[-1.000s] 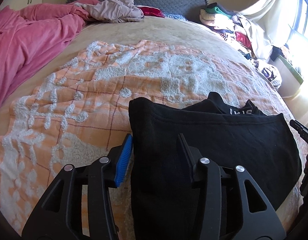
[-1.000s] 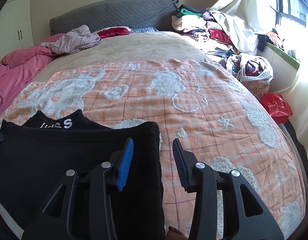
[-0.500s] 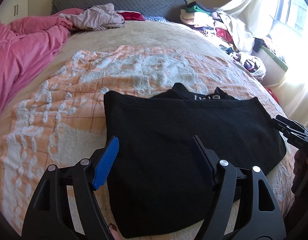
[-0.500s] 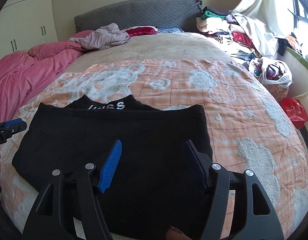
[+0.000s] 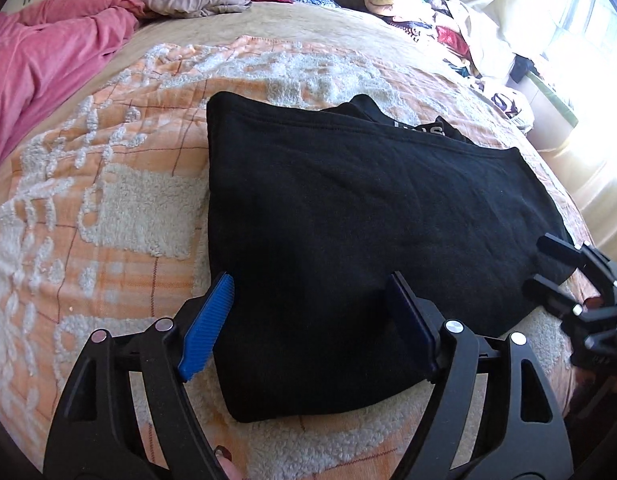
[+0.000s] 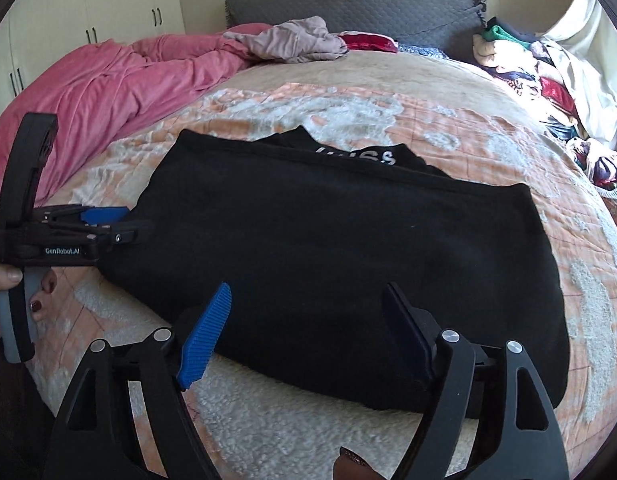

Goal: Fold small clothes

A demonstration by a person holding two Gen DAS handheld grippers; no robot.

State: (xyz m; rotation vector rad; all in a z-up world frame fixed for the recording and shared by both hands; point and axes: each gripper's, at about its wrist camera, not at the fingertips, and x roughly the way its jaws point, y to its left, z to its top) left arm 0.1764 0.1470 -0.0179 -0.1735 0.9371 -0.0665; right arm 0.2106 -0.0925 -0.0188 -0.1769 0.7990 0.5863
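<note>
While the left wrist view looks forward along the left tool (image 5: 308, 316), whose fingers stand wide apart and hold nothing, the black garment (image 5: 348, 216) lies flat on the orange blanket (image 5: 108, 184) of the bed, directly ahead and under the spread fingers, its near left corner just past them. Its long axis runs from left to right across the scene, with the white-lettered waistband (image 5: 420, 128) peeking out along the far edge. At the garment's right end the right tool (image 5: 548, 268) shows from the side, its fingers apart at the cloth's edge. From the right wrist view, the right tool (image 6: 306, 318) is likewise wide and empty, poised above the near edge of the same black garment (image 6: 340, 248), which stretches left to right in front of it. Over at the left end, the left tool (image 6: 120, 226) sits at the garment's left edge, gripped by a hand (image 6: 12, 292); from this side angle I cannot tell its opening. Each tool is nearest its own end, so a fold along the short axis, I judge, would bring one end across to the other.
</note>
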